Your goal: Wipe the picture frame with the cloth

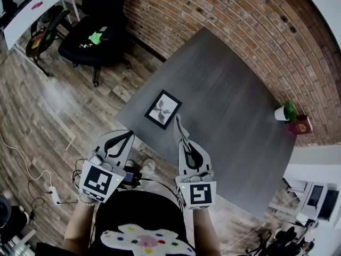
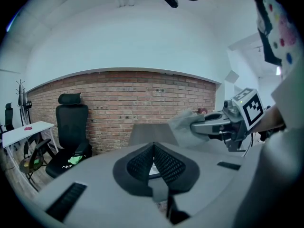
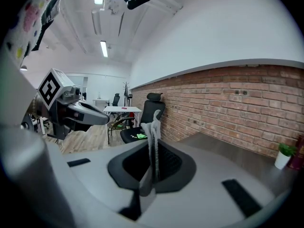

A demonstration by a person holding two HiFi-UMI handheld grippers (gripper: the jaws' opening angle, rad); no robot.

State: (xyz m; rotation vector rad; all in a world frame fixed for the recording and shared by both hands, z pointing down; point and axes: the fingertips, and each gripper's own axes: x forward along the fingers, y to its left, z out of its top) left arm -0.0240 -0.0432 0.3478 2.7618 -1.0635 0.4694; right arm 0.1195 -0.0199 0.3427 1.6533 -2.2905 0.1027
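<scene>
Two hand-held tongs over the near edge of a grey counter (image 1: pixel 229 100); picture frame untouched.

Left to right: white desk (image 1: pixel 37 7) and black office chair (image 1: pixel 96 36) on the wood floor (image 1: pixel 64 105), well apart from the counter. Left tongs (image 1: pixel 121 139), pads closed together with nothing between them, over the floor just off the counter's near corner. Picture frame (image 1: pixel 163 109), black-edged, lying flat near the counter's near-left edge, ahead of and between the two tongs, touched by neither. Right tongs (image 1: pixel 179 126), clamped on a pale grey cloth (image 1: pixel 181 135) that sticks out past the tips, just short of the frame. Potted plant (image 1: pixel 285 112) and red box (image 1: pixel 301 126) at the counter's far right corner, against the brick wall (image 1: pixel 224 25).
</scene>
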